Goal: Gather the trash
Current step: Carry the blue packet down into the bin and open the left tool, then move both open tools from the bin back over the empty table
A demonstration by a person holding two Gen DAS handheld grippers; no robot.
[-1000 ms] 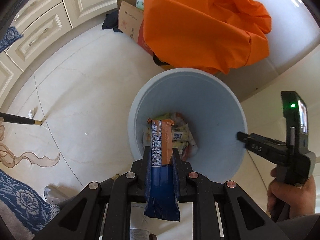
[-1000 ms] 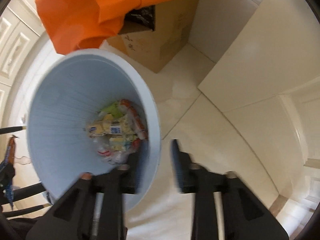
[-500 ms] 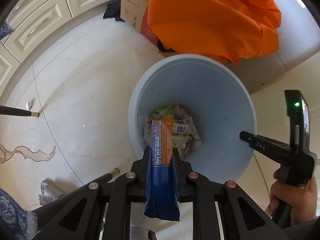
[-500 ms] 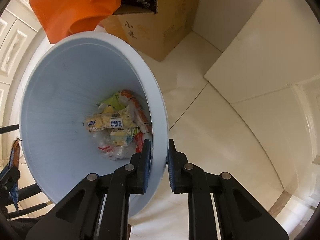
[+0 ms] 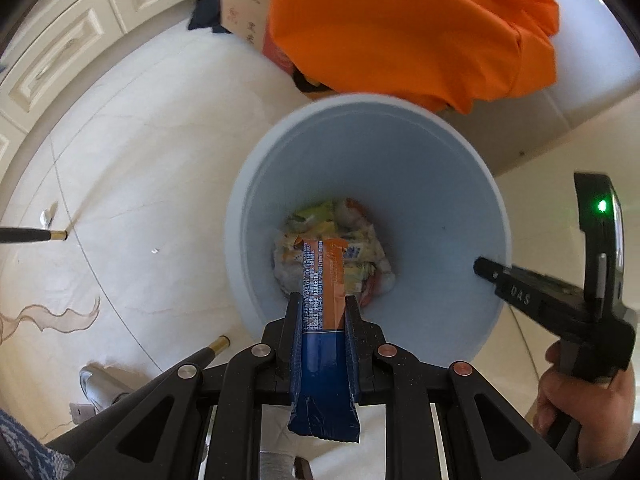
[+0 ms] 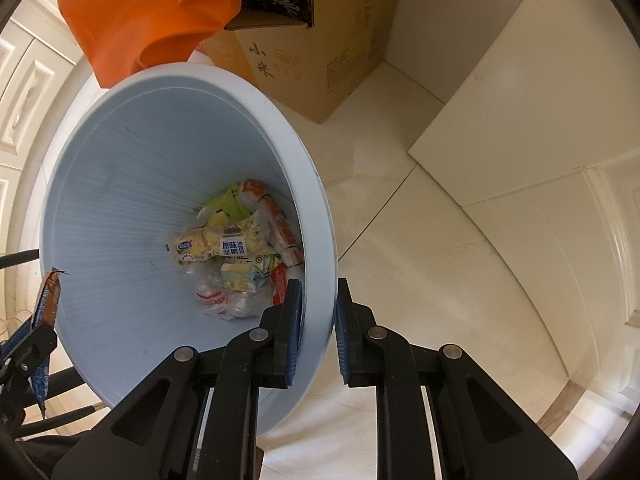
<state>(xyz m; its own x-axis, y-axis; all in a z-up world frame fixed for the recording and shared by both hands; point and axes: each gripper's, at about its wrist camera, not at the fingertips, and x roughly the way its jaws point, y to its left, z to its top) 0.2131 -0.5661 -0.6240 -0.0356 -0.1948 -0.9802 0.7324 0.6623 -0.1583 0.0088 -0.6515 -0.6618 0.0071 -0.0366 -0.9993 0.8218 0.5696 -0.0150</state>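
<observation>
My left gripper [image 5: 322, 304] is shut on a blue and orange snack wrapper [image 5: 323, 320], held over the open mouth of a light blue bin [image 5: 436, 184]. Several crumpled wrappers [image 5: 340, 240] lie on the bin's bottom. My right gripper [image 6: 316, 300] is shut on the bin's rim [image 6: 320, 240], one finger inside the wall and one outside, and tilts the bin. The right gripper also shows in the left wrist view [image 5: 486, 268] at the bin's right rim. The held wrapper shows in the right wrist view [image 6: 48, 300] at the left edge.
A cardboard box [image 6: 320, 60] draped with orange cloth [image 5: 400, 24] stands just behind the bin. Cream cabinets [image 5: 60, 40] line the far left. Thin black legs with brass tips [image 5: 48, 235] stand on the pale tiled floor [image 5: 140, 160]. A white wall panel [image 6: 520, 80] is at the right.
My right gripper has closed on the bin's rim and tipped the bin. The bin has shifted toward the left gripper, so the wrapper now hangs over its inside.
</observation>
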